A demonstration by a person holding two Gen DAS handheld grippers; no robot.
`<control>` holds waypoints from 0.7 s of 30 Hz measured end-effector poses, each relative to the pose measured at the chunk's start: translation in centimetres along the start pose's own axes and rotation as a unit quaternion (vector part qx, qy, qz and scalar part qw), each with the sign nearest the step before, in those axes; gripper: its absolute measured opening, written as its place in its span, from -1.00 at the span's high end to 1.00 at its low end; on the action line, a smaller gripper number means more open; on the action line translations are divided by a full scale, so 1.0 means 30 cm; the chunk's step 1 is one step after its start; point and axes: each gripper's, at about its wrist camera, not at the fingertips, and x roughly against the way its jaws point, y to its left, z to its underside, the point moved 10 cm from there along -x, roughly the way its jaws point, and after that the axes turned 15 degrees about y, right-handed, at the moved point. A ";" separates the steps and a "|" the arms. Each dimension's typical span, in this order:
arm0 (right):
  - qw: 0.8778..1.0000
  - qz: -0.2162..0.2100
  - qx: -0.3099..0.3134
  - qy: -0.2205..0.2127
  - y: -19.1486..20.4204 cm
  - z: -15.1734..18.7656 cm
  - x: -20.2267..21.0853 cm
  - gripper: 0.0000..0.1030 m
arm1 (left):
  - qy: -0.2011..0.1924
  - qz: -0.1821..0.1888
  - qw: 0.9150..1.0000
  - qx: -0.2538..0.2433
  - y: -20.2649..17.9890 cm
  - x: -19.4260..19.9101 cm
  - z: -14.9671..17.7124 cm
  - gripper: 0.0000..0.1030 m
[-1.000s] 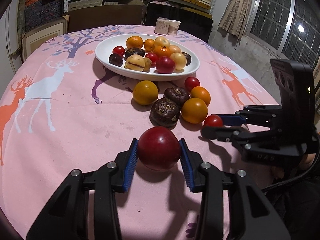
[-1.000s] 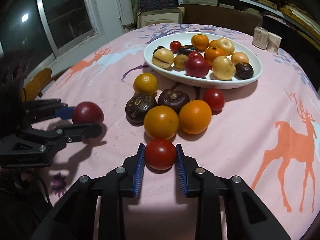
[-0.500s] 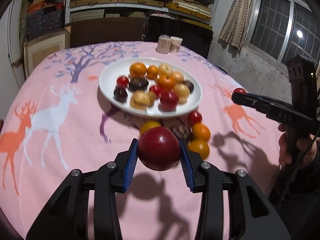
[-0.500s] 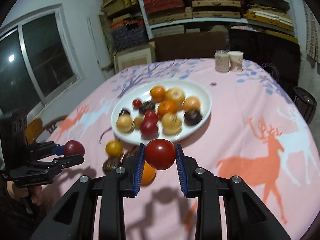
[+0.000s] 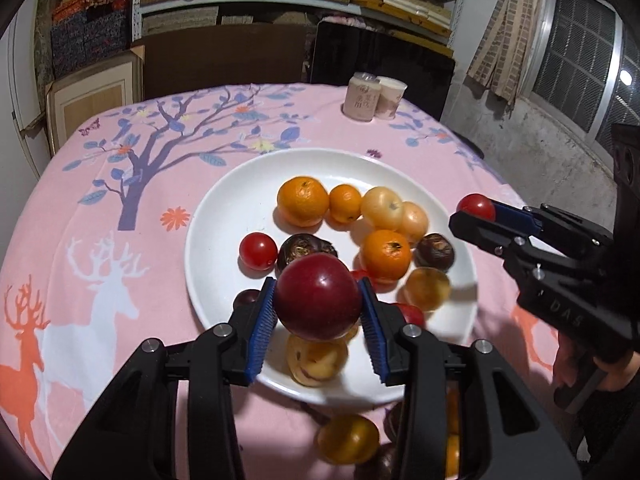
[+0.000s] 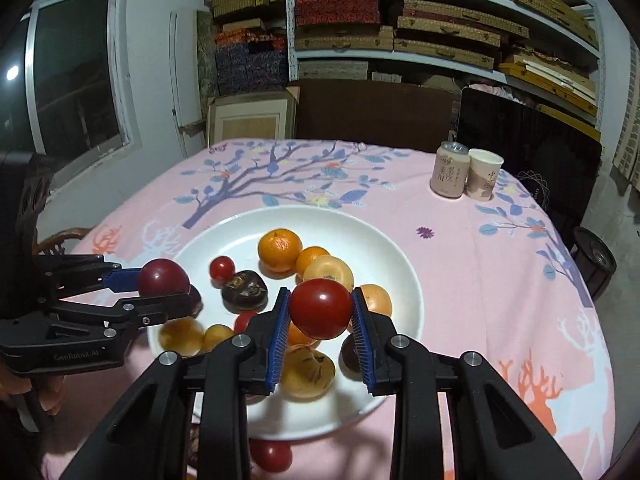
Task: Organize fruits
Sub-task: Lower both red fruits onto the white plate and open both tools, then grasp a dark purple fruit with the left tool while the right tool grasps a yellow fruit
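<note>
Plate [image 5: 224, 216] lies just ahead of and below both grippers, already carrying oranges, pale fruit and dark ones. My left gripper [image 5: 318, 308] is clenched on an apple [image 5: 318, 296], held in the air over the plate's near rim. My right gripper [image 6: 320, 312] grips a tomato [image 6: 320, 308] the same way, above the near side of the plate.

I judge this the carry-and-place step: both fruits are over the plate and not yet set down. Next I would lower each toward a bare patch of plate, the far left side looks free, and release gently so nothing rolls.

The left view alone shows an orange [image 5: 348, 438] on the cloth beneath my fingers. The right view alone shows a tomato on the cloth [image 6: 272, 456] under its fingers.
</note>
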 end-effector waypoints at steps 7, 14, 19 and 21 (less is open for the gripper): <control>1.000 0.001 0.001 -0.008 0.011 0.015 -0.008 0.02 | -0.025 -0.003 1.000 0.003 0.010 0.043 0.006 -0.11; 0.999 -0.024 -0.028 -0.029 -0.018 0.097 0.139 0.02 | -0.037 0.001 0.999 -0.034 -0.059 0.150 0.151 -0.19; 0.996 -0.050 -0.059 -0.033 -0.033 0.203 0.218 -0.04 | 0.000 0.007 0.997 -0.080 -0.144 0.133 0.345 -0.20; 0.996 -0.055 -0.066 -0.031 -0.029 0.252 0.234 -0.04 | 0.020 -0.009 0.995 -0.099 -0.173 0.095 0.412 -0.20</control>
